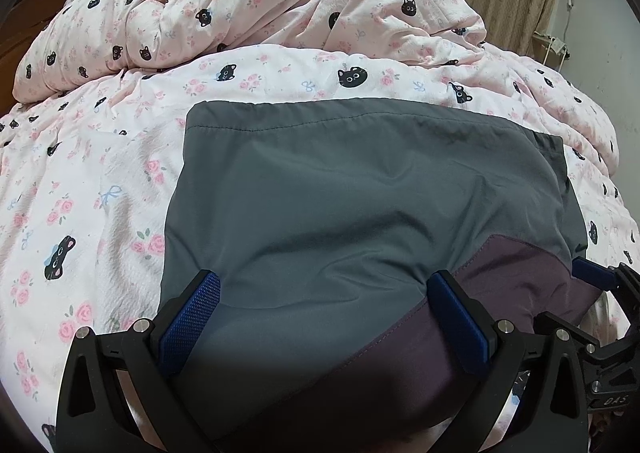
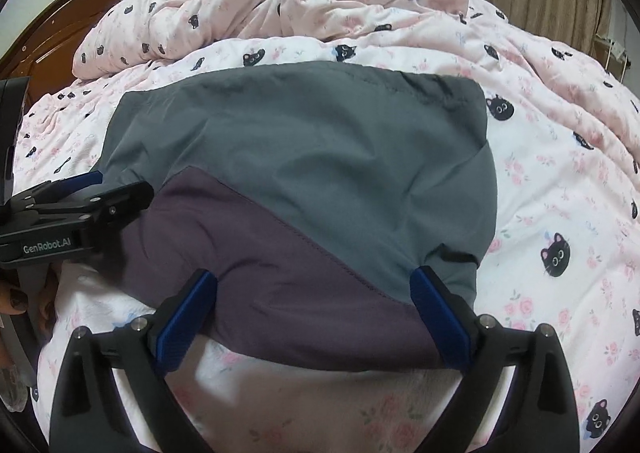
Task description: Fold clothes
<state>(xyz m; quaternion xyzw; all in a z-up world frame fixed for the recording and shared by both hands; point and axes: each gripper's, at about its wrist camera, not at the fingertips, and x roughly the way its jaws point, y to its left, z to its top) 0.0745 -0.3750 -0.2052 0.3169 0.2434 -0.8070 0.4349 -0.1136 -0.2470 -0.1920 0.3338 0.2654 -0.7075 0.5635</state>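
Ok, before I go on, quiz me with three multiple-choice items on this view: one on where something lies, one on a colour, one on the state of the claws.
1. Where does the folded garment lie?
A. on the cat-print bedding
B. on a wooden floor
C. in a basket

2. What colours is the garment?
A. red and white
B. grey with a dark purple panel
C. plain black

3. How do the left claw and right claw stand?
A. both shut on the cloth
B. one shut, one open
C. both open, fingers spread over the near edge

Answers: 1 A, pink cat-and-rose fabric surrounds it; 2 B, both views show a seam between the grey and purple; 3 C, each wrist view shows a wide gap between its blue pads.
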